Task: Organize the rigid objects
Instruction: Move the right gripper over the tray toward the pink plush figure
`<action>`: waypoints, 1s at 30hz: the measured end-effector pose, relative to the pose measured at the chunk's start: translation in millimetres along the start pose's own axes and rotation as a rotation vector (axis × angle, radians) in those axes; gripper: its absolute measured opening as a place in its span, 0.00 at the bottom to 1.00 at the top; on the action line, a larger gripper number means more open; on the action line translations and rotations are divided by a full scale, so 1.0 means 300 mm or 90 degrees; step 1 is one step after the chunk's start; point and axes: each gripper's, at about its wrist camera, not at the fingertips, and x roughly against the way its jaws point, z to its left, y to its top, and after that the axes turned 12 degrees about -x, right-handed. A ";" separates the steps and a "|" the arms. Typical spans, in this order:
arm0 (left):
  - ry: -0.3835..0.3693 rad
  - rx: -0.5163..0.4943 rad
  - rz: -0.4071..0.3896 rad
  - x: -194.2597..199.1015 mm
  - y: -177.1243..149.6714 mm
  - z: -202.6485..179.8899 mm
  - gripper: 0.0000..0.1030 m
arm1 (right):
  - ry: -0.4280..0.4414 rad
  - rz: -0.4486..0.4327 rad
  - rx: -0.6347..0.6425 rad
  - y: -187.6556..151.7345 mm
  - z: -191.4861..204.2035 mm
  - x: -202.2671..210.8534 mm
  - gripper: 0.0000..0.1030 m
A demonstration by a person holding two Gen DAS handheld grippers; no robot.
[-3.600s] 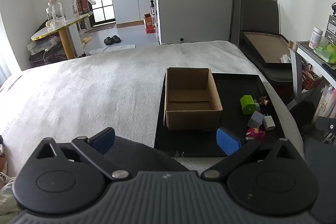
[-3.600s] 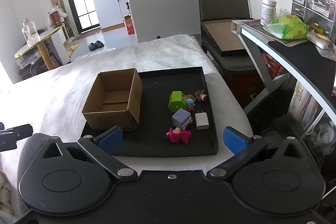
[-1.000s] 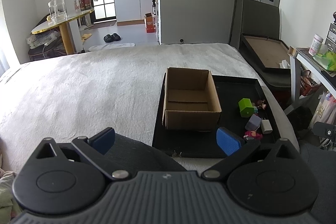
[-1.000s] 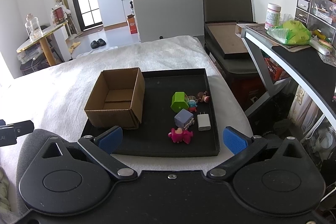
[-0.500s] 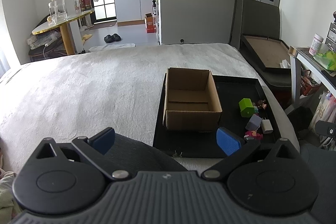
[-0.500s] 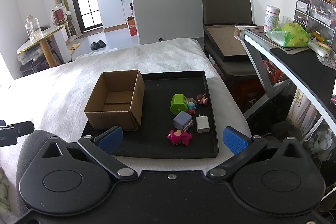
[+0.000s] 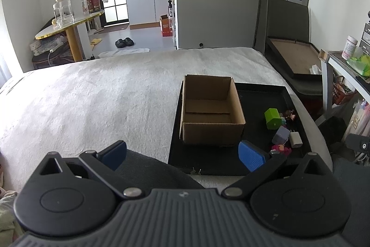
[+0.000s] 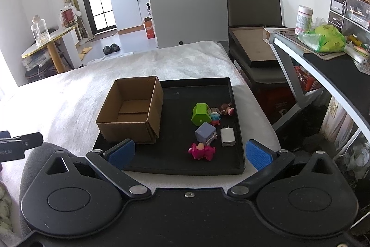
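Observation:
A black tray (image 8: 201,86) lies on the white bed cover, also in the left wrist view (image 7: 259,87). An open, empty cardboard box (image 8: 133,109) stands on its left half, also seen from the left wrist (image 7: 210,108). To the box's right lie a green block (image 8: 200,114), a purple cube (image 8: 205,132), a white charger (image 8: 227,137), a pink figure (image 8: 201,151) and small dolls (image 8: 222,111). My right gripper (image 8: 189,153) is open, near the tray's front edge. My left gripper (image 7: 182,155) is open, in front of the tray's near left corner. Both are empty.
A black desk (image 8: 335,71) with a green bag and a jar stands right of the bed. A dark chair (image 8: 254,22) holding a flat board stands behind the tray's right side. A round gold table (image 7: 69,24) stands far left.
Both views have shifted only slightly; the right gripper has edged a little closer to the tray. Both grippers stay open and the objects have not moved.

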 end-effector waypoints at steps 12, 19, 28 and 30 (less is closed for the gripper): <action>0.017 0.002 0.028 -0.113 0.019 -0.006 0.99 | 0.001 0.030 -0.015 -0.027 -0.044 -0.096 1.00; 0.018 0.007 0.056 -0.203 0.039 -0.005 0.99 | -0.002 0.055 -0.019 -0.029 -0.064 -0.170 1.00; 0.014 0.016 0.089 -0.310 0.068 -0.010 0.97 | -0.019 0.083 -0.036 -0.012 -0.104 -0.266 1.00; 0.013 0.025 0.097 -0.328 0.077 -0.001 0.97 | -0.019 0.090 -0.038 -0.006 -0.105 -0.283 1.00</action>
